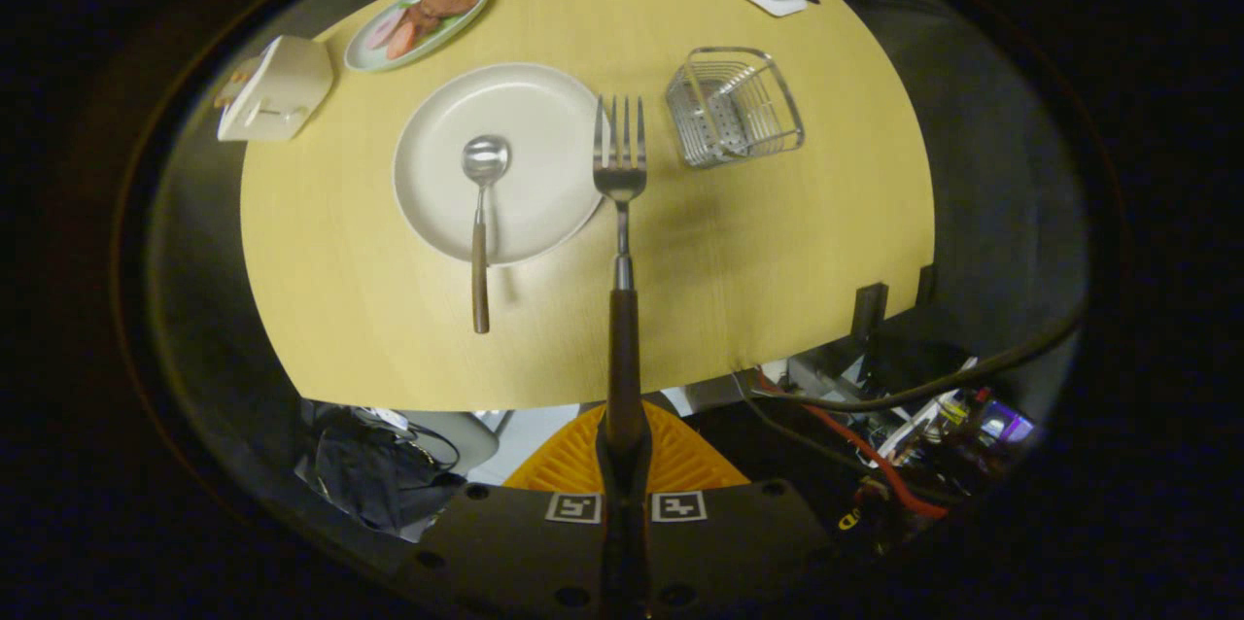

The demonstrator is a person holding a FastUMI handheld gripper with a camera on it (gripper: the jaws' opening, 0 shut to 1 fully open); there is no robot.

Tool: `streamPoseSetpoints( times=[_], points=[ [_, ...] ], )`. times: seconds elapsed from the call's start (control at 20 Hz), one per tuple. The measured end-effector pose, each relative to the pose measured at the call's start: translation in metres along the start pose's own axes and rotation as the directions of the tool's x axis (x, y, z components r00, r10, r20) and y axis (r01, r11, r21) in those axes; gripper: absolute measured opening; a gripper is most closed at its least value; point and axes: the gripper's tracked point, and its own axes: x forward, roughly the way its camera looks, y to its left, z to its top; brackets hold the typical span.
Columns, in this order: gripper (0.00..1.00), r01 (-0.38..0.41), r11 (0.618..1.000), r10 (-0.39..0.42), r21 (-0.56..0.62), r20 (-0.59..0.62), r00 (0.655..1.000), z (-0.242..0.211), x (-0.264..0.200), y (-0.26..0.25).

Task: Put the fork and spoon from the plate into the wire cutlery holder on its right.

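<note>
Claw point(623, 450) pinched on the fork point(620, 175) handle — tines raised above the plate point(544, 129) rim, toward the wire cutlery holder point(734, 105). Spoon point(482, 212) lies on the plate, handle overhanging onto the desk point(758, 251).

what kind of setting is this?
Likely a staged dining table in a lab booth, not a home. The wooden table carries a plate with a spoon, a wire cutlery holder and food dishes; cables lie below it. The gripper is shut on the fork.
</note>
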Motion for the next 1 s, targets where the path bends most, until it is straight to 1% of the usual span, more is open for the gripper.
streamPoseSetpoints(
  times=[0.05, 0.15, 0.35, 0.55, 0.65, 0.9, 1.0],
  points=[
    [0.05, -0.013, 1.000, 0.013, 0.027, -0.001, 1.000, 0.002, -0.003, -0.003],
    [0.05, -0.014, 0.998, 0.015, 0.059, -0.007, 1.000, 0.011, -0.008, -0.017],
    [0.05, -0.024, 0.993, 0.028, 0.115, -0.036, 0.999, 0.031, -0.002, -0.030],
    [0.05, -0.015, 0.992, 0.026, 0.127, -0.081, 0.996, 0.052, 0.017, -0.041],
    [0.05, -0.031, 0.990, 0.046, 0.138, -0.109, 0.993, 0.060, 0.028, -0.040],
    [0.06, -0.032, 0.992, 0.050, 0.123, -0.146, 0.988, 0.081, 0.049, -0.043],
    [0.10, -0.034, 0.992, 0.052, 0.125, -0.142, 0.988, 0.087, 0.053, -0.041]
  ],
)
